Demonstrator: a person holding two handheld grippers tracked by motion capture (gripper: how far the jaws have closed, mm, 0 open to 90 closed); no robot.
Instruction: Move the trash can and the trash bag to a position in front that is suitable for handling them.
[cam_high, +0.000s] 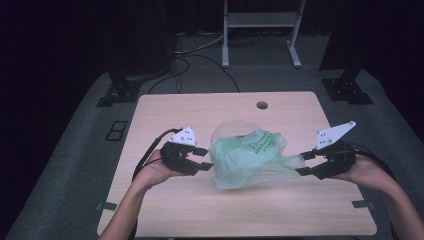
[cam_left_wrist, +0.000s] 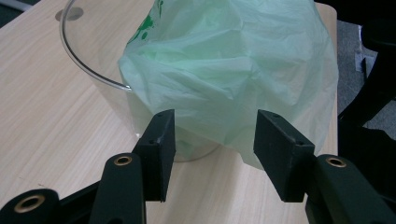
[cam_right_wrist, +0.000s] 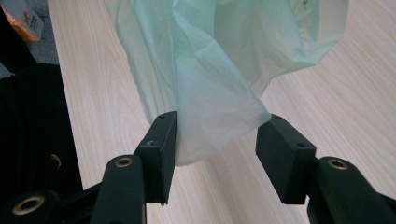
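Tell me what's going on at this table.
A person works a pale green plastic bag draped over a clear glass bowl on the wooden table. The left tongs and right tongs flank the bag from either side. Both stand open around its film, neither pinching it.
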